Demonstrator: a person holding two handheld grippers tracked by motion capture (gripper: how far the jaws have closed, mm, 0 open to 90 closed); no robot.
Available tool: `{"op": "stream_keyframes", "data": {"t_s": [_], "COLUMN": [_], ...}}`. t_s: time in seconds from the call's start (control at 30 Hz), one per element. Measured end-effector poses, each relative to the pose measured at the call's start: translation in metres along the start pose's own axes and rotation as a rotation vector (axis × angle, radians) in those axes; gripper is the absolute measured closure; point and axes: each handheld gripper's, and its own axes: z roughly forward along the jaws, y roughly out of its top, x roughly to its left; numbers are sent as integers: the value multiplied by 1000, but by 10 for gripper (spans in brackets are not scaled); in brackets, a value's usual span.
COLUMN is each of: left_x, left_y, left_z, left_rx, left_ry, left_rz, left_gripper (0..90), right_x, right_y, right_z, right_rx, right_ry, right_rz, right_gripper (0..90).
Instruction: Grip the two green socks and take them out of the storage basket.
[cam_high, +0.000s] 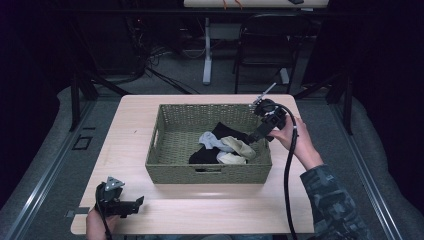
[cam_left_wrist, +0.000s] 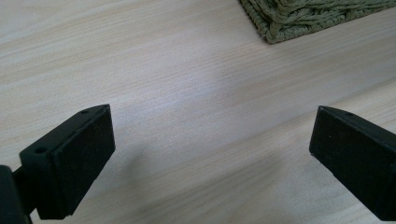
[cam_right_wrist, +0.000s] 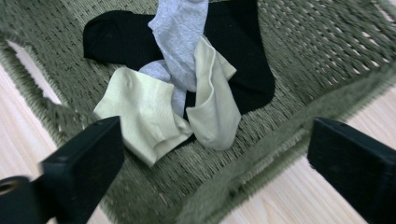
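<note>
A green woven basket stands mid-table and holds a heap of socks: pale yellow socks, a grey sock and black socks. My right gripper hovers over the basket's right rim, jaws open and empty, pointing down at the socks. My left gripper rests low near the table's front left corner, jaws wide open over bare wood, with a basket corner farther off.
The light wooden table has free room left of and in front of the basket. A cable trails from the right gripper past the person's sleeve. A black chair and a desk leg stand beyond the table.
</note>
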Motion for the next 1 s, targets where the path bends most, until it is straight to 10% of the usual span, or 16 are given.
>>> {"op": "stream_keyframes", "data": {"t_s": [1.0], "left_x": [0], "left_y": [0], "left_z": [0], "left_rx": [0], "left_ry": [-3], "left_rz": [1], "left_gripper": [1], "right_x": [2], "right_y": [29], "right_z": [84], "right_rx": [193], "right_ry": [-1], "right_rz": [36], "right_gripper": [467]}}
